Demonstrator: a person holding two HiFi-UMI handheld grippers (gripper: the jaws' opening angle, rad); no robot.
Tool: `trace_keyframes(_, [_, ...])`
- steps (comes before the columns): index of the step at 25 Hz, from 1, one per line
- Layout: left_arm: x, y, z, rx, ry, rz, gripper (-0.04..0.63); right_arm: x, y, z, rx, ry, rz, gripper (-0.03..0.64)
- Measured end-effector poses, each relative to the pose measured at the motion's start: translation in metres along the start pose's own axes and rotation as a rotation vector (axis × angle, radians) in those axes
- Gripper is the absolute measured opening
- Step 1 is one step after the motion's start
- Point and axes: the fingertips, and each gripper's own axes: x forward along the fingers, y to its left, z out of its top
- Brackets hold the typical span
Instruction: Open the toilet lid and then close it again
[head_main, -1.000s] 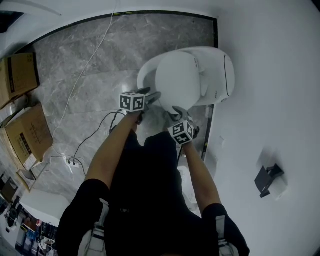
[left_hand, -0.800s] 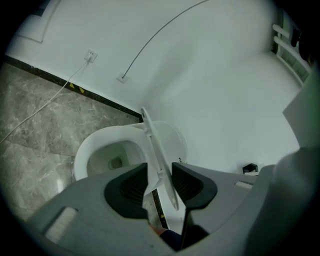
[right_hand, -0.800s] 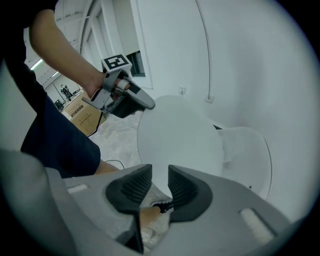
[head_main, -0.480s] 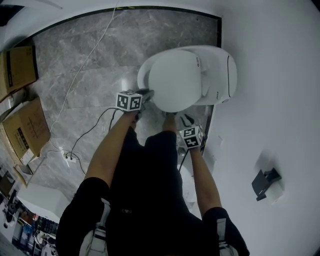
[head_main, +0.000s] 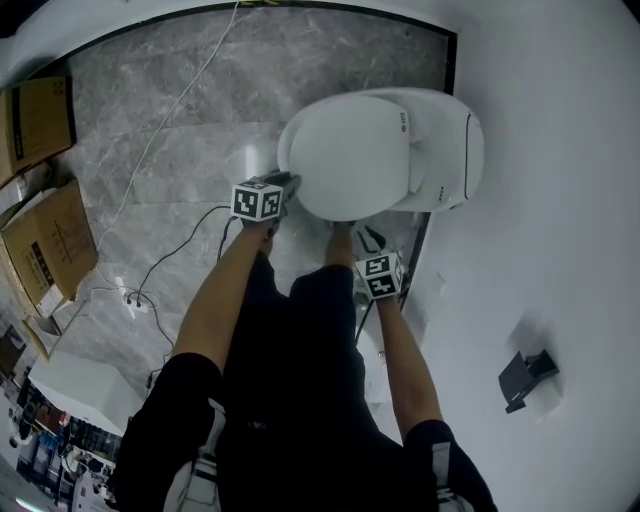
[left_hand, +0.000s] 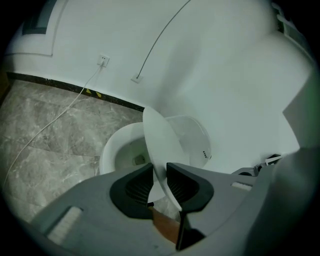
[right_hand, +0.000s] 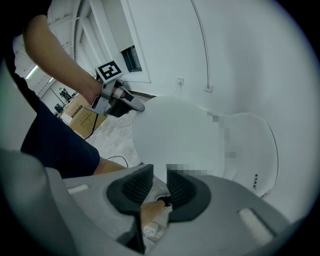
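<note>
The left tongs (left_hand: 160, 169) are clamped on the lid (head_main: 350, 155). Its thin white edge runs between the two dark pads, which press on it from either side with only the lid's thickness between them. These tongs have just been closing and then easing a touch apart, with the lid between them throughout. In the head view they reach up from the person's left hand to the lid's near-left rim.

The lid is hinged to the toilet (head_main: 445, 150), which stands against the white wall (head_main: 560, 200). It is tilted part way over the bowl (left_hand: 122, 150). The left gripper view shows it edge-on and slanting, with the open bowl to its left.

The right tongs (right_hand: 160, 174) hold nothing. Their pads stand a narrow gap apart and have just been closing. Through the gap only the lid's lower edge farther off and the person's leg (right_hand: 60, 145) show. In the head view they point steeply down, just below the toilet's front and clear of the lid.

A cable (head_main: 170, 260) trails across the grey marble floor (head_main: 180, 120), and cardboard boxes (head_main: 45, 250) sit at the left edge.
</note>
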Motion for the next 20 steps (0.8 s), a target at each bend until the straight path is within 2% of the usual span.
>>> trace_keyframes(4, [0.004,0.017,-0.004,0.005,0.0,0.057,0.103,0.008,0.004,-0.012,-0.001,0.026,0.029,0.091])
trace_keyframes(9, [0.009,0.039,-0.008,0.008,-0.003,0.128,0.163,0.017,-0.001,-0.03,0.005,0.053,0.051,0.091])
trace_keyframes(14, [0.013,0.059,-0.013,-0.017,0.0,0.159,0.195,0.027,-0.006,-0.034,0.005,0.065,0.06,0.091])
trace_keyframes(20, [0.025,0.077,-0.021,-0.028,0.023,0.171,0.198,0.044,-0.008,-0.052,0.023,0.08,0.081,0.091])
